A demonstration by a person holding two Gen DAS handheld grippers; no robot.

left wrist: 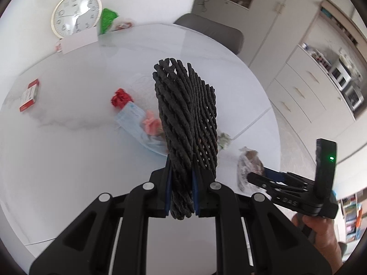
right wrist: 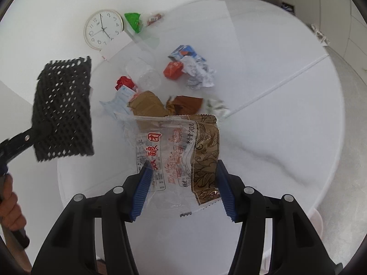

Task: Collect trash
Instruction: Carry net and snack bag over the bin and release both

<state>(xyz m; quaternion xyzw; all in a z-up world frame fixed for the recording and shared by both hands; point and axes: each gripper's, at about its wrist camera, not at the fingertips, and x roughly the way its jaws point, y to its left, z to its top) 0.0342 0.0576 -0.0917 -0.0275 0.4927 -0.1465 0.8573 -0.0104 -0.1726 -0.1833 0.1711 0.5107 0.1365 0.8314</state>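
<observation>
My left gripper [left wrist: 181, 183] is shut on a black foam net sleeve [left wrist: 185, 119] and holds it above the white round table [left wrist: 68, 151]; the sleeve also shows in the right wrist view [right wrist: 63, 110]. My right gripper [right wrist: 183, 190] is open, its blue pads on either side of a clear and brown snack wrapper [right wrist: 176, 153] lying on the table. Beyond it lies a trash pile: brown paper [right wrist: 149, 105], a blue face mask [right wrist: 119, 102], red crumpled paper [right wrist: 125, 82], a clear plastic cup [right wrist: 143, 71], a red wrapper [right wrist: 173, 70] and crumpled white paper [right wrist: 198, 70].
A wall clock [right wrist: 103, 29] leans at the table's far edge beside a white card [right wrist: 115, 44] and a green bag [right wrist: 133, 21]. A red box [left wrist: 29, 95] lies at the left. A grey chair [left wrist: 213, 31] stands behind the table. Cabinets [left wrist: 302, 84] are on the right.
</observation>
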